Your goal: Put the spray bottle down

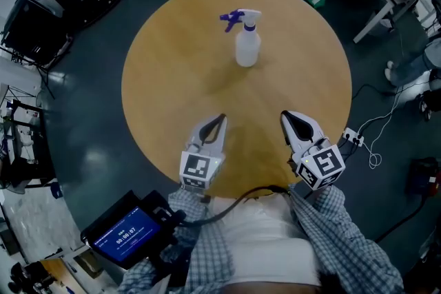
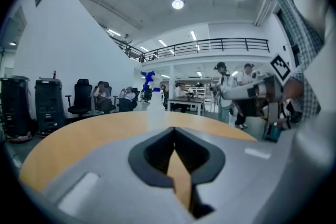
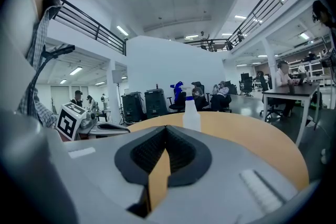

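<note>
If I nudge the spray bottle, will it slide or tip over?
The spray bottle stands upright, tall over a small base, so a high push would probably tip it. Its purple trigger head overhangs one side, perhaps biasing the fall. The table looks smooth; a low push may slide it.

Spray bottle standing on a round table, seen from above.
The spray bottle (image 1: 247, 45) stands upright on the wooden table (image 1: 172, 79); the left gripper (image 1: 221, 118) and right gripper (image 1: 284, 116), tips together and empty, sit well apart from it near the table's near edge.

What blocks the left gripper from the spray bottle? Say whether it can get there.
Probably yes: nothing but table between left gripper and the upright spray bottle; its shut jaws must open first.
</note>
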Motion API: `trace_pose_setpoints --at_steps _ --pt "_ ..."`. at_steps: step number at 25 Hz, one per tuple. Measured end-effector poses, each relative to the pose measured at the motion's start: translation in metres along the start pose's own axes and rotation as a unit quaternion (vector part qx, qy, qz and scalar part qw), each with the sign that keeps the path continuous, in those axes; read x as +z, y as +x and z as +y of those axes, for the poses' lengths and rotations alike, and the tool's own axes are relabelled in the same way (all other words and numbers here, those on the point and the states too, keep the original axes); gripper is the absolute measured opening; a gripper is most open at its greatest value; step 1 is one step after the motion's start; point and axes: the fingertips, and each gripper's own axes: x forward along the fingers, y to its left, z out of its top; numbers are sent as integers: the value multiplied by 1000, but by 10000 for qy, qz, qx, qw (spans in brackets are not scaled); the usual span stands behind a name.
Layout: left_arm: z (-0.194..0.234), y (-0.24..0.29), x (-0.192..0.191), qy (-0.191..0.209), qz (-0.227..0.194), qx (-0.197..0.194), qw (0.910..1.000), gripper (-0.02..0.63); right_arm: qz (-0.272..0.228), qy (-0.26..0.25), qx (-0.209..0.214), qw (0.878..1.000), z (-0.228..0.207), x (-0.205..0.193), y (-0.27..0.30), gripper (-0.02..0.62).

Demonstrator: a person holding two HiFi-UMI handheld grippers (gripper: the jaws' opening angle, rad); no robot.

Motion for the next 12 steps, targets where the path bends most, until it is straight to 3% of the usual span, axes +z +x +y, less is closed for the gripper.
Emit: trace_pose_setpoints --at_steps 12 --pt "-4 -1 -5 -213 117 -44 9997 -2 111 15 -68 9999 1 -6 -5 2"
